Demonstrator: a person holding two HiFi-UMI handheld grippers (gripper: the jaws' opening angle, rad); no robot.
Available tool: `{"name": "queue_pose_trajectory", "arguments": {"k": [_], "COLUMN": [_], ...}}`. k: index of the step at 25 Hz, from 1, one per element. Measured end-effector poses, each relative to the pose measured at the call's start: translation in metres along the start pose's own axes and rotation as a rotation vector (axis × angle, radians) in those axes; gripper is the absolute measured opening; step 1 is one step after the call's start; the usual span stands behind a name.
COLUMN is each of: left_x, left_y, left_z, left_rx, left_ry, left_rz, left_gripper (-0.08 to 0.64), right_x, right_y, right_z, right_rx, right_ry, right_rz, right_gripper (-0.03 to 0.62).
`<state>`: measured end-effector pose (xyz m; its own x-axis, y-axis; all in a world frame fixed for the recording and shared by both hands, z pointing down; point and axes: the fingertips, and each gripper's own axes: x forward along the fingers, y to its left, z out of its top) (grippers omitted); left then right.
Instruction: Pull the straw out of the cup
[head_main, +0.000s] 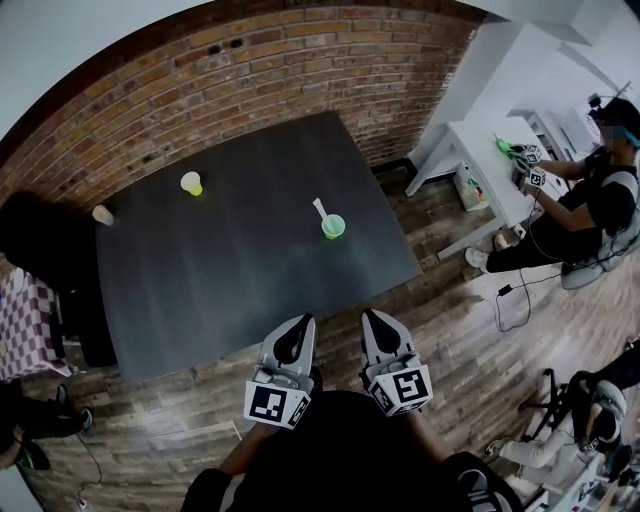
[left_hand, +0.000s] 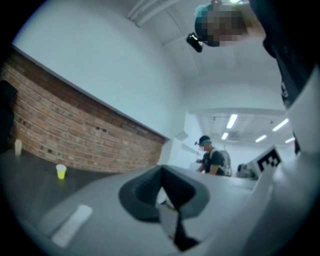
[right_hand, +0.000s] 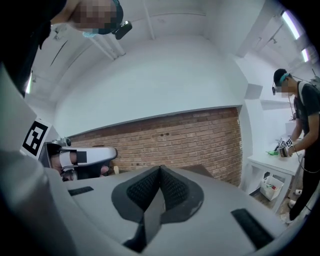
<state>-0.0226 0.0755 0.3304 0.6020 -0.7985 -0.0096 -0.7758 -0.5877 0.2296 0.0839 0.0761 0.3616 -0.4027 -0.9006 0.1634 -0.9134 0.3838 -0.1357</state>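
A green cup with a white straw leaning out of it stands on the dark table, right of the middle. Both grippers are held close to my body, off the table's near edge. My left gripper is shut with nothing in it, and my right gripper is shut and empty too. In the left gripper view the left gripper has its jaws pressed together. The right gripper shows the same in its own view, pointing at the brick wall.
A yellow cup stands near the table's far left, and a pale cup sits at the left edge. A white desk with a seated person is at the right. Wooden floor surrounds the table.
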Motion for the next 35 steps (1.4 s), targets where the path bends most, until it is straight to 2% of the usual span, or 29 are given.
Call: {"name": "queue_pose_trajectory", "arguments": {"k": [7,15,28,35], "left_x": [0.027,0.042,0.110,0.146], "left_y": [0.054,0.070,0.096,0.113], "left_z": [0.011,0.003,0.004,-0.012], "left_rx": [0.004,-0.041,-0.016,-0.064], "left_ry": [-0.007,0.015,0.016,0.059], "left_rz": [-0.014,-0.015,0.046,0.089], "left_gripper": [0.003,0.003,0.003,0.003], "right_x": [0.054,0.087,0.155,0.194], "right_y": [0.001,-0.002,-0.044,-0.071], "right_z": [0.011,0.010,0.011,0.006], "right_rx": [-0.003,-0.014,-0.027,-0.041], "right_ry": [0.018,0.031,0.056,0.096], "right_rz": [-0.038,-0.038,0.057,0.094], "right_gripper": [0.005,0.005,0.005,0.006]}}
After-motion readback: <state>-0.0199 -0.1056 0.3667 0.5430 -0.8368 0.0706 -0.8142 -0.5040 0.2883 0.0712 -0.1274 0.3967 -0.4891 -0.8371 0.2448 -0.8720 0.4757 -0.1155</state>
